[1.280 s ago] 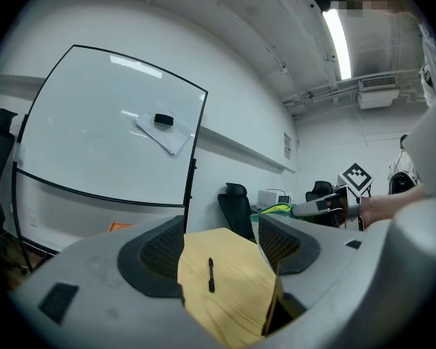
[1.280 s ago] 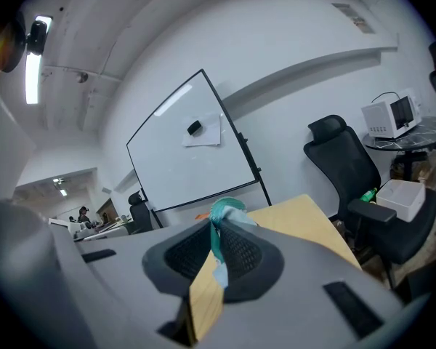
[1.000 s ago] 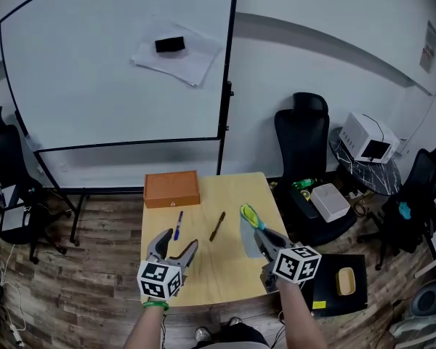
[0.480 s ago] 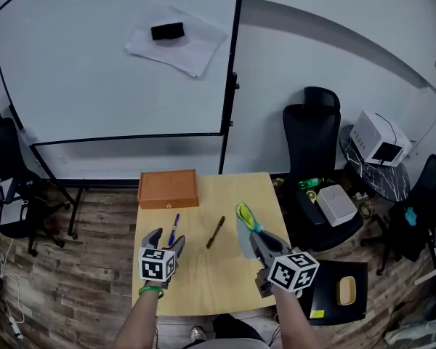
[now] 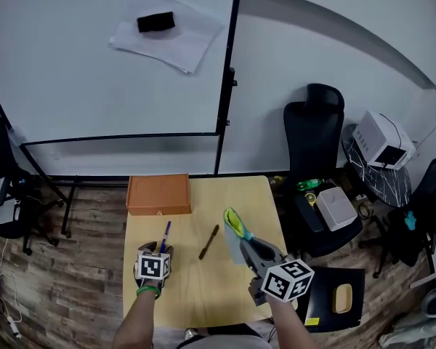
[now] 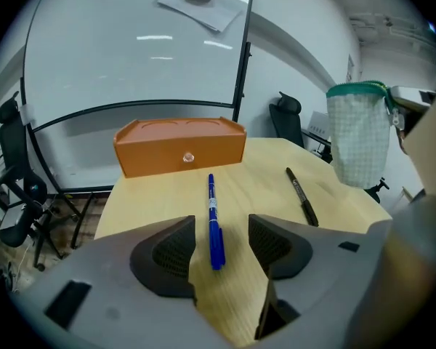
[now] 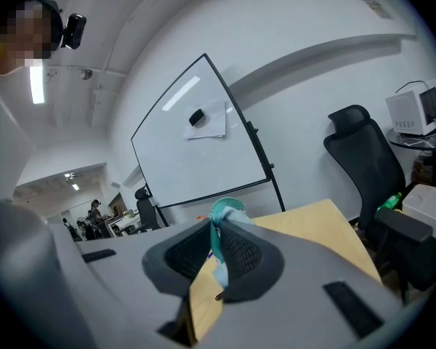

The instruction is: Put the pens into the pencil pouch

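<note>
A whiteboard [image 5: 94, 71] stands behind the wooden table [image 5: 203, 293], black chair [image 5: 314, 133] beside.

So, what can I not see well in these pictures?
- Head view: the marker cube of the left gripper covers the near end of the blue pen.
- Right gripper view: the pads of the right gripper hide most of the pouch; its inside is unseen.
- Left gripper view: the print on the black pen is too small to read.
</note>
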`<act>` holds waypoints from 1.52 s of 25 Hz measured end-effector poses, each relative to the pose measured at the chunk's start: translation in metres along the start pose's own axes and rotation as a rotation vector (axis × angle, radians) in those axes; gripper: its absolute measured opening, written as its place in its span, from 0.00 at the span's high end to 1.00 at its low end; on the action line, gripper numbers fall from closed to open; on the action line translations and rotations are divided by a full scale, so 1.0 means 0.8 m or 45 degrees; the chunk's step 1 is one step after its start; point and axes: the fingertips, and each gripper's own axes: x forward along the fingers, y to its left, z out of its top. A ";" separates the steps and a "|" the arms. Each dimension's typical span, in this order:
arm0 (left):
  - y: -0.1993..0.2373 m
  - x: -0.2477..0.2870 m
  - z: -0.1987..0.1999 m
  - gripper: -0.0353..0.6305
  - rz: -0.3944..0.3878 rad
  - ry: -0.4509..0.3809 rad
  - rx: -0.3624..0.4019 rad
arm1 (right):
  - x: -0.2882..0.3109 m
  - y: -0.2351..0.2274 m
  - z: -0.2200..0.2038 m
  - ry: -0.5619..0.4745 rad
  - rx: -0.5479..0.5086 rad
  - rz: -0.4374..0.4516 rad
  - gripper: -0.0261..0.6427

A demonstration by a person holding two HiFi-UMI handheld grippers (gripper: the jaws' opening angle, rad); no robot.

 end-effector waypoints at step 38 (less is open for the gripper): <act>-0.084 -0.204 0.130 0.85 -0.241 -0.381 0.430 | -0.030 0.027 -0.004 -0.020 -0.175 -0.022 0.90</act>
